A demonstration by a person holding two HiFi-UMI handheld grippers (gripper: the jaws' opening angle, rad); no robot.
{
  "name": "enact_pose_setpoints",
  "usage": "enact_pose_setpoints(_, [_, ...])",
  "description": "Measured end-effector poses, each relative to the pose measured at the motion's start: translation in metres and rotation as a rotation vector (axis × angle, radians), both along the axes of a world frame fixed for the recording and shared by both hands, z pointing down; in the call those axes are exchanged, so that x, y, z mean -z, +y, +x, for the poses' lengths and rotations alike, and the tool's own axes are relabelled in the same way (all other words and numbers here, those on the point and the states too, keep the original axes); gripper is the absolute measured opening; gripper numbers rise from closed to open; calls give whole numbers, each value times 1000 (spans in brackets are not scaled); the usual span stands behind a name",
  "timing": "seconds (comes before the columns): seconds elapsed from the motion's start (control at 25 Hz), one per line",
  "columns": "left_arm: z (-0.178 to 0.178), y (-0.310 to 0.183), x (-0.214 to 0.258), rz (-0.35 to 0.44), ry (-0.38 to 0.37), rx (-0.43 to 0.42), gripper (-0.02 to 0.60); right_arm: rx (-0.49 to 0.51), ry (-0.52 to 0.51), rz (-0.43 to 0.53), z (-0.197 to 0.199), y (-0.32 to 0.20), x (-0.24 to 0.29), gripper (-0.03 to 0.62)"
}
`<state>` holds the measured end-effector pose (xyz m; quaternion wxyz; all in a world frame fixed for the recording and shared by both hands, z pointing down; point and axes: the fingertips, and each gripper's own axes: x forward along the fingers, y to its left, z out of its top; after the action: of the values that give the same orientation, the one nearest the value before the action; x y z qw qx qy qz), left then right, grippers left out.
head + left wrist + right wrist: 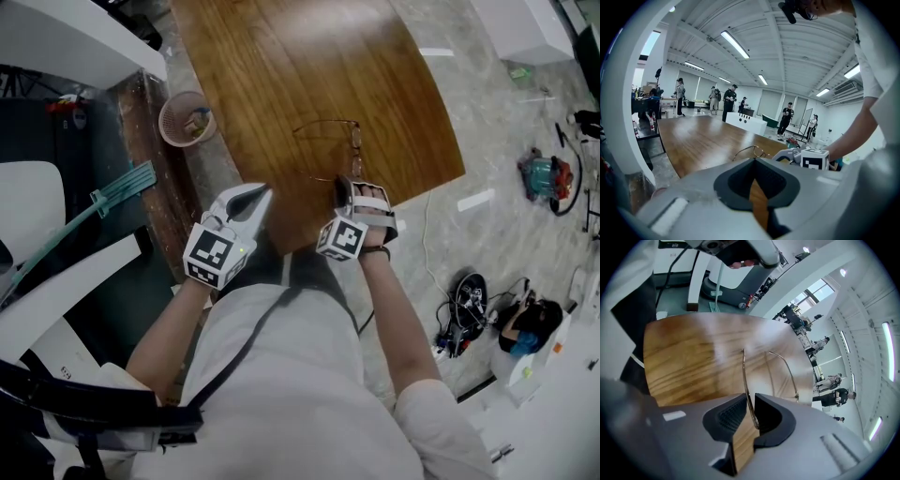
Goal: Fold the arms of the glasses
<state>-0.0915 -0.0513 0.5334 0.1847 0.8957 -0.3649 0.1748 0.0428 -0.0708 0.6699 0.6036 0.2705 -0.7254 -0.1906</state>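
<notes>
Thin wire-framed glasses (pixel 328 148) lie on the brown wooden table (pixel 281 66) with both arms spread out toward me. My right gripper (pixel 345 190) points down at the end of one arm. In the right gripper view that arm (pixel 746 380) runs between the jaws of my right gripper (pixel 751 416). A gap shows beside the wire, so the pads do not clamp it. The other arm (pixel 785 369) lies free to the right. My left gripper (pixel 247 201) hangs shut and empty over the table's near edge, left of the glasses (pixel 752 151).
A pink basket (pixel 186 118) with small items sits on a dark ledge left of the table. The table's near edge runs just in front of both grippers. Cables (pixel 467 305) and a teal tool (pixel 544 175) lie on the floor to the right. Several people stand far off in the room.
</notes>
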Motion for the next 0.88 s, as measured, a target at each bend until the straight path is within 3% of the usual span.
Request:
enact_pose_setpoints(0.12, [-7,-4,4,5,4,14,6,0,-25,37,-4,-7,12,29])
enact_pose_setpoints(0.44, [-21,-15,4,2,31,52,6,64,-166,62,-11,-9,66,28])
enact_pose_setpoints(0.6, [-21,-15,-5,-36,39,48,6,104,-366,12,-22,7,117,26])
enact_pose_setpoints(0.8, [-17,-7,-16,-126,66,-60,9,125,-691,-86,-36,27,202,25])
enact_pose_setpoints(0.88, [-15,-4,-12,-120,63,-99,85,140,-762,-119,-33,33,236,25])
